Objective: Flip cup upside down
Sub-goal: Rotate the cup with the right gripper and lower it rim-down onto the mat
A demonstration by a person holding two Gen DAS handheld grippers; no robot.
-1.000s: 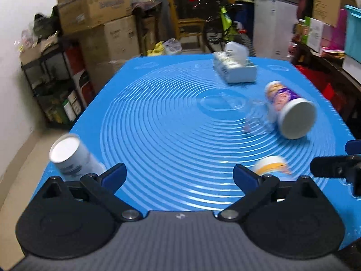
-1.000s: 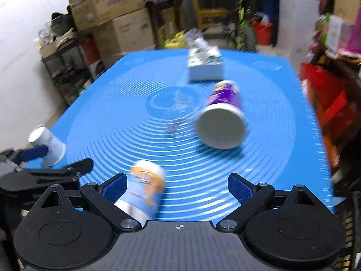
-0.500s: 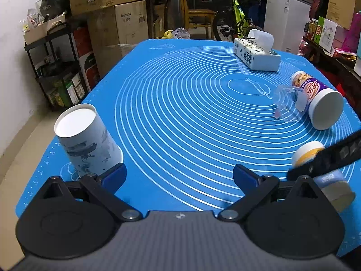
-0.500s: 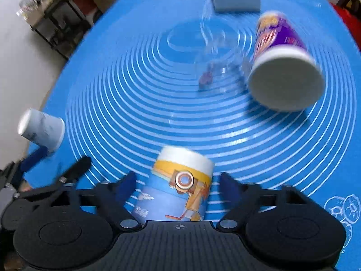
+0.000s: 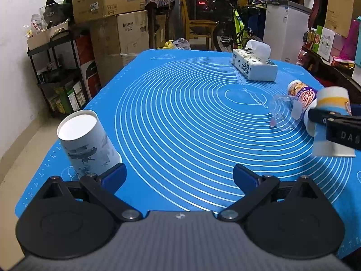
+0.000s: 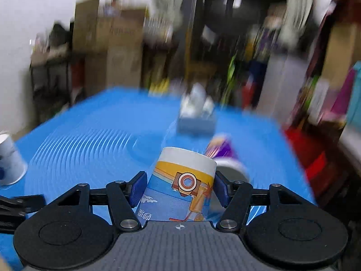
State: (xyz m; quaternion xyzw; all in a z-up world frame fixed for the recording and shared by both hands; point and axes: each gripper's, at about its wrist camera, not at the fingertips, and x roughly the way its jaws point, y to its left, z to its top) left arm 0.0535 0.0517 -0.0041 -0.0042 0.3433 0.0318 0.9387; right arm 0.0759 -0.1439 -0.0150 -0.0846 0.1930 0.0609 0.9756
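My right gripper is shut on a cartoon-printed paper cup, held above the blue mat with its closed white end pointing away from the camera. The same cup shows at the right of the left wrist view, lifted and base-up in the right gripper's fingers. My left gripper is open and empty, low over the mat's near edge. A white printed paper cup stands base-up just beside its left finger.
A purple-labelled cup and a clear plastic cup lie on their sides at the mat's right. A tissue box sits at the far right of the blue mat. Boxes, shelves and a bicycle surround the table.
My right gripper closed on the cartoon cup, lifted it off the mat and tilted up; its view is blurred by motion. The left gripper drew slightly closer to the white cup.
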